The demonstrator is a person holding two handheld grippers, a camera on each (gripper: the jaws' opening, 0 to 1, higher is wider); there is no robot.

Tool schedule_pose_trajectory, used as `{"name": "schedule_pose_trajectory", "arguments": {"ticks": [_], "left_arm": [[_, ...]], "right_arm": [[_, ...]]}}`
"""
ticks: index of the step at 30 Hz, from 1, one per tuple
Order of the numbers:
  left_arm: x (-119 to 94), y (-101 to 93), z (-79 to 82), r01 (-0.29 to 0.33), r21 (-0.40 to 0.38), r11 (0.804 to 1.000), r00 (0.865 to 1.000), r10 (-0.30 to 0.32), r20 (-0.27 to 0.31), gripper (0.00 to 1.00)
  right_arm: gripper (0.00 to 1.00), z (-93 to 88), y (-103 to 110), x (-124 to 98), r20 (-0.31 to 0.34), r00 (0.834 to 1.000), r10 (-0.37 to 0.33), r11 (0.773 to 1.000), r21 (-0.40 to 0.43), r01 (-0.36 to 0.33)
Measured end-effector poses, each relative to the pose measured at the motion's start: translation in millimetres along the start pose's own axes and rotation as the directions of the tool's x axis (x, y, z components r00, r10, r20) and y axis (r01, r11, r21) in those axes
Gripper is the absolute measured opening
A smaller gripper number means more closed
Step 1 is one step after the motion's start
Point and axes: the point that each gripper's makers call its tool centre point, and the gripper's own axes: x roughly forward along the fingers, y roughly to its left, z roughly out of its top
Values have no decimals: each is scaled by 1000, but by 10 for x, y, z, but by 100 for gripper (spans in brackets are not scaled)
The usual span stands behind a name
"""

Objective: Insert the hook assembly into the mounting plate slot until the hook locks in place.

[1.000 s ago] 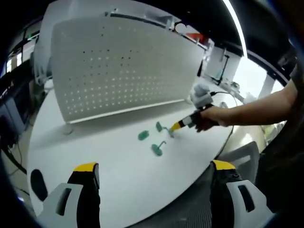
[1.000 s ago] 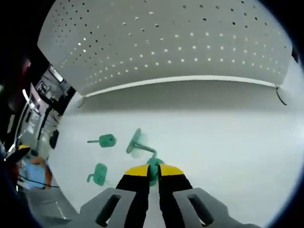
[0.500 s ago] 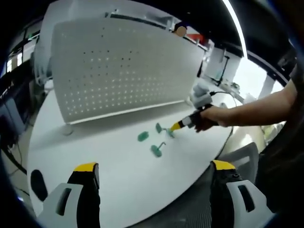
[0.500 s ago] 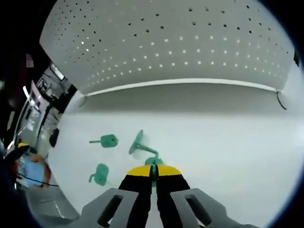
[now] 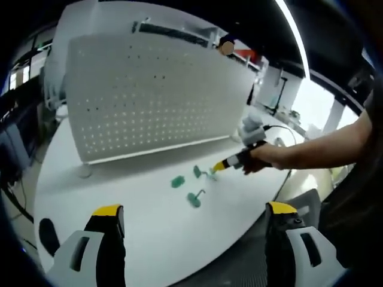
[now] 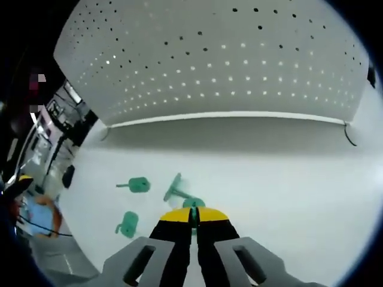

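1. In the left gripper view we are holding the left gripper (image 5: 194, 239) at the near table (image 5: 143, 227) edge, its yellow-tipped jaws spread wide and grasping nothing.
2. Three green hook pieces are clustering mid-table: one hook (image 6: 138, 185) lying far left, another hook (image 6: 128, 224) lying near left.
3. We are pinching the third, the hook assembly (image 6: 179, 192), with the right gripper (image 6: 193, 216), jaws clenched on its near end.
4. The white perforated mounting plate (image 6: 215, 54) is standing upright on the far side, well apart from the hooks.
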Motion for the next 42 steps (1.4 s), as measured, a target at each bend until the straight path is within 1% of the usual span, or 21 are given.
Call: {"name": "schedule_pose_trajectory", "arguments": {"ticks": [3, 6, 11, 14, 17, 19, 22, 23, 24, 26, 29, 30, 31, 33, 34, 38, 41, 42], "left_arm": [[-20, -7, 36, 5, -13, 1000, 1000, -5, 13, 100], [-20, -26, 34, 9, 2, 1000, 1000, -9, 7, 100], [-21, -66, 43, 17, 7, 1000, 1000, -17, 11, 100], [-4, -98, 47, 25, 10, 1000, 1000, -25, 12, 99], [18, -129, 65, 38, 24, 999, 999, -38, 20, 99], [26, -166, 90, 49, 35, 998, 998, -50, 26, 99], [44, -198, 125, 55, 47, 997, 998, -56, 29, 98], [46, -213, 148, 59, 52, 997, 998, -61, 35, 98], [44, -252, 195, 71, 66, 995, 996, -75, 53, 98], [46, -295, 230, 82, 84, 993, 995, -87, 55, 98], [86, -323, 269, 89, 103, 991, 994, -94, 52, 97], [99, -324, 277, 91, 103, 991, 994, -97, 52, 97], [116, -327, 288, 94, 104, 990, 994, -100, 52, 96], [133, -344, 306, 105, 102, 989, 993, -111, 51, 92], [141, -352, 317, 109, 99, 989, 992, -115, 53, 90], [186, -380, 379, 131, 61, 990, 988, -135, 68, 87], [210, -378, 421, 141, 42, 989, 986, -144, 81, 84], [226, -384, 422, 139, 47, 989, 987, -142, 74, 83]], "right_arm": [[0, 33, 6, -21, 16, 1000, -2, 1000, -5, 3], [0, 59, 27, -54, 30, 1000, -1, 1000, -12, 1], [0, 173, 92, -163, 85, 996, 4, 1000, -28, -2], [0, 266, 154, -248, 126, 992, 14, 999, -32, -10], [0, 366, 257, -345, 171, 984, 40, 999, -40, -34], [0, 420, 323, -418, 196, 979, 57, 998, -26, -53], [0, 524, 432, -546, 245, 966, 78, 997, -30, -73], [0, 555, 479, -599, 258, 962, 86, 996, -34, -80], [0, 578, 512, -634, 272, 958, 92, 996, -33, -87], [0, 624, 634, -733, 303, 945, 126, 992, -9, -129], [0, 668, 780, -871, 337, 929, 156, 987, -12, -162], [0, 693, 860, -934, 353, 919, 175, 983, -13, -183], [0, 703, 911, -979, 362, 914, 184, 981, -14, -192], [0, 721, 1022, -1074, 374, 905, 203, 978, -27, -208], [0, 748, 1096, -1138, 390, 894, 220, 973, -28, -227], [0, 784, 1318, -1313, 416, 871, 262, 963, -55, -264], [0, 784, 1435, -1392, 422, 861, 283, 958, -74, -278], [0, 787, 1490, -1427, 428, 854, 296, 953, -78, -292]]}}
